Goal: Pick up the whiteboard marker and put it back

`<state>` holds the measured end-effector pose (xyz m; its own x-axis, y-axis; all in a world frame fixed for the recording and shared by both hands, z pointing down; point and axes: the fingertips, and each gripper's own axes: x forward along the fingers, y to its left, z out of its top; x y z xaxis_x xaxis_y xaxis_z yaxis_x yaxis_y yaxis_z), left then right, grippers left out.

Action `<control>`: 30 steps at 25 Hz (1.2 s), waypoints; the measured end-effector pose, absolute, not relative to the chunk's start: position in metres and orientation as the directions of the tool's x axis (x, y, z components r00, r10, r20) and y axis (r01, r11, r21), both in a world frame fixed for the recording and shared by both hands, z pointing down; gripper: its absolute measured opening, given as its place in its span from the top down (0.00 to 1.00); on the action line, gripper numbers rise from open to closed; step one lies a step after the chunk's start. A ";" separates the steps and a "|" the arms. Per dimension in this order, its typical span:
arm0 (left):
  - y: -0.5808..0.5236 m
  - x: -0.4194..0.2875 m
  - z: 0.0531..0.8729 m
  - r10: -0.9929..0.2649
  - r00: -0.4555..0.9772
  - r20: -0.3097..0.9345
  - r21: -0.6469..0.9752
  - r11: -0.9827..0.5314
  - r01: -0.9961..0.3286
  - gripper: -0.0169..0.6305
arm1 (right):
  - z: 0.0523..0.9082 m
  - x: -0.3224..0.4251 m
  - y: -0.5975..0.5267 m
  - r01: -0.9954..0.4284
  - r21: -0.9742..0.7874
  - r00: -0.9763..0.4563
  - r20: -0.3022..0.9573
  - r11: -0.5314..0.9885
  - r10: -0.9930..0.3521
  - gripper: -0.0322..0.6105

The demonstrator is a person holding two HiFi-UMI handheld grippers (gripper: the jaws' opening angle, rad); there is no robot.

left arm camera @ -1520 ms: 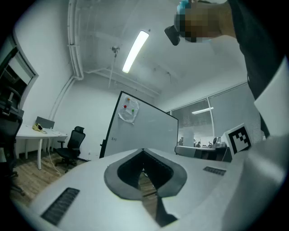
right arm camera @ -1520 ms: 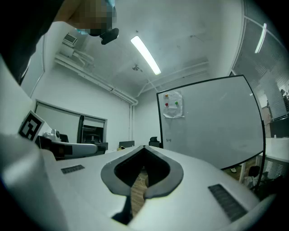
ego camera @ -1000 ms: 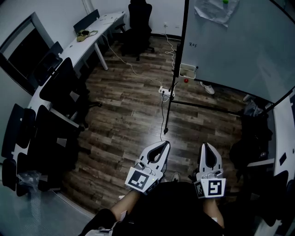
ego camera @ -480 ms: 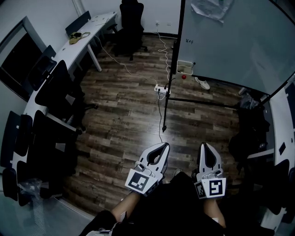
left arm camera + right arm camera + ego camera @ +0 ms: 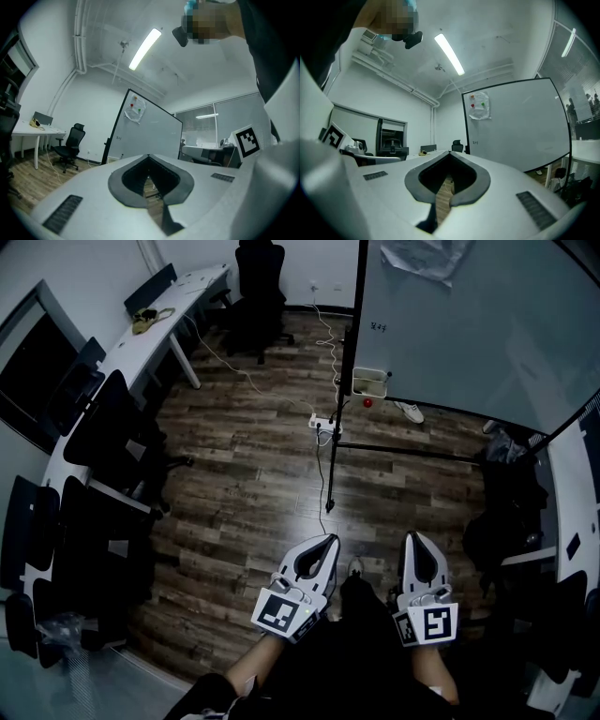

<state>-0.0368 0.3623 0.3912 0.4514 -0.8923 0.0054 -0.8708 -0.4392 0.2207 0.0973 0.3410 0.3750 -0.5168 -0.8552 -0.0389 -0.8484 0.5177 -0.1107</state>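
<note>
Both grippers are held level in front of the person, low in the head view and well apart from the whiteboard (image 5: 469, 324). The left gripper (image 5: 330, 539) has its jaws closed tip to tip, with only the hollow behind the tips showing wooden floor (image 5: 253, 465) through it; nothing is between them. The right gripper (image 5: 417, 536) is closed the same way and empty, just beside the left one and pointing the same way.

The whiteboard stands on a black frame across the room, with a crumpled plastic sheet (image 5: 427, 257) stuck near its top. At its lower left corner hangs a pale holder (image 5: 370, 381), with a small red thing (image 5: 367, 402) just below it. The whiteboard marker is too small to make out; it may sit in that holder.

A white power strip (image 5: 323, 425) lies on the floor near the frame's foot, with a cable running from it. A long white desk (image 5: 141, 334) runs along the left wall, with black office chairs (image 5: 103, 427) beside it.
</note>
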 end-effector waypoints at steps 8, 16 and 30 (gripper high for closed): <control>0.288 -0.011 0.392 -0.910 0.415 0.007 0.236 -0.402 -0.885 0.96 | 0.390 0.120 0.263 -0.829 -0.108 -0.550 -0.014 0.548 -0.835 0.93; 0.219 0.018 0.393 -0.916 0.400 0.042 0.223 -0.382 -0.897 0.96 | 0.388 0.134 0.193 -0.790 -0.137 -0.599 -0.031 0.597 -0.800 0.93; 0.175 0.025 0.388 -0.942 0.333 0.042 0.216 -0.317 -0.924 0.96 | 0.393 0.146 0.135 -0.764 -0.138 -0.635 -0.016 0.631 -0.772 0.93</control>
<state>0.0253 0.1750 0.3882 0.3333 -0.9419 0.0418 -0.9235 -0.3173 0.2156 0.1458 0.1348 0.3933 -0.6350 -0.7723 -0.0164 -0.7635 0.6307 -0.1384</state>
